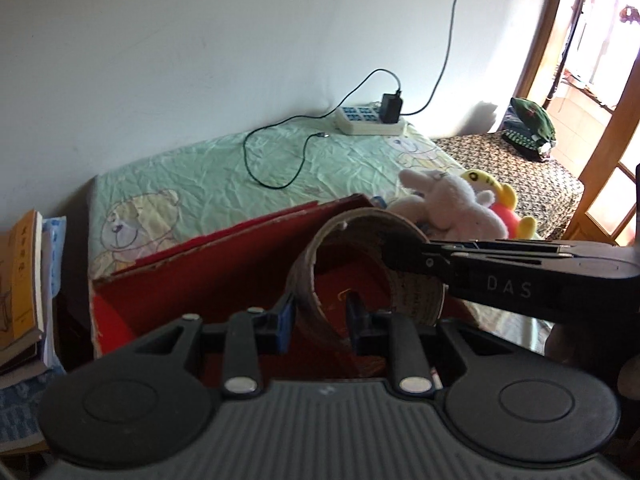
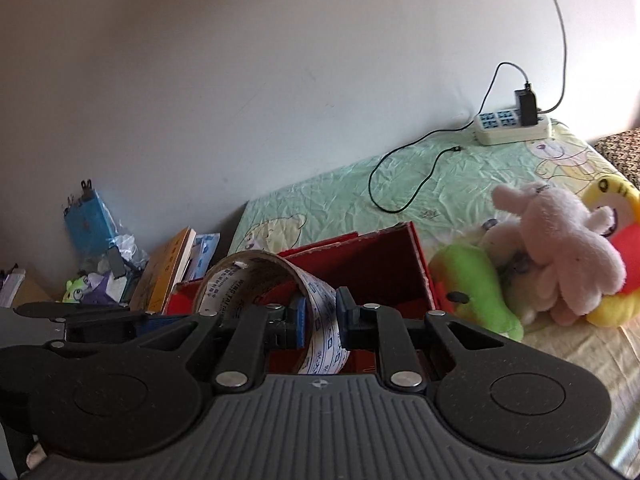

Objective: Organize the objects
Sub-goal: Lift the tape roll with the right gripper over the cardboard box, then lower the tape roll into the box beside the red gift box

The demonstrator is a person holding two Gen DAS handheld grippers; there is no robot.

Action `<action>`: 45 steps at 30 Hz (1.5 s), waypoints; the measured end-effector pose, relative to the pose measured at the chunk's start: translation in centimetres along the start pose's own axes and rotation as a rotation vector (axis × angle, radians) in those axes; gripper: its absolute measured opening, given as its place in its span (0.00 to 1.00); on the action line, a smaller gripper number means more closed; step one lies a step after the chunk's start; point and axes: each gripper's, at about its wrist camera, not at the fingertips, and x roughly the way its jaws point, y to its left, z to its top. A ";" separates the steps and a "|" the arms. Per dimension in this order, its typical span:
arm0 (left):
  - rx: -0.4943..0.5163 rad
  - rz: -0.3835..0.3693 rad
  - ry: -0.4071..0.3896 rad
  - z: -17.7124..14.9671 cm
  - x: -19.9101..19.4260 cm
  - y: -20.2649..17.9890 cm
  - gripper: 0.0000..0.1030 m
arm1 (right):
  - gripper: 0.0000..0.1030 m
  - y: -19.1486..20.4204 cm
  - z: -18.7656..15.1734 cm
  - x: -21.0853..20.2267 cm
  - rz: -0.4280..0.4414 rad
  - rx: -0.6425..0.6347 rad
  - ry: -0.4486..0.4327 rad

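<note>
While both tongs pinch the same tape roll (image 1: 362, 264), it hangs over the open red box (image 1: 224, 268) on the bed (image 1: 224, 168). Left tongs (image 1: 320, 320) are pressed onto the near wall of the ring, one finger outside, one inside; the ring's hole faces up and toward that camera. Right tongs (image 2: 320, 316) come in from the right in the left view and are clamped on the far-right wall of the roll, printed band between the pads. In the right view the roll (image 2: 256, 280) arches up and left from those tongs. Box lies directly below and just beyond the roll, its long side running left to right across the bed, lid or flap (image 2: 360, 244) standing behind it. Both hands look about equally near the box; neither has an edge. Judgement: the coming move is a straight lowering into the box, with the ring's axis kept roughly upright so it lands flat. Plush toys (image 2: 560, 248) sit just right of the box, clear of the drop. Power strip (image 1: 370, 120) and cable (image 1: 276, 160) lie well behind. Books (image 1: 24, 280) stack at far left, off the bed.
</note>
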 end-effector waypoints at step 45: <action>-0.111 0.090 0.354 -2.5 11.4 5.0 0.33 | 0.18 0.1 -2.5 10.9 -0.118 0.014 0.416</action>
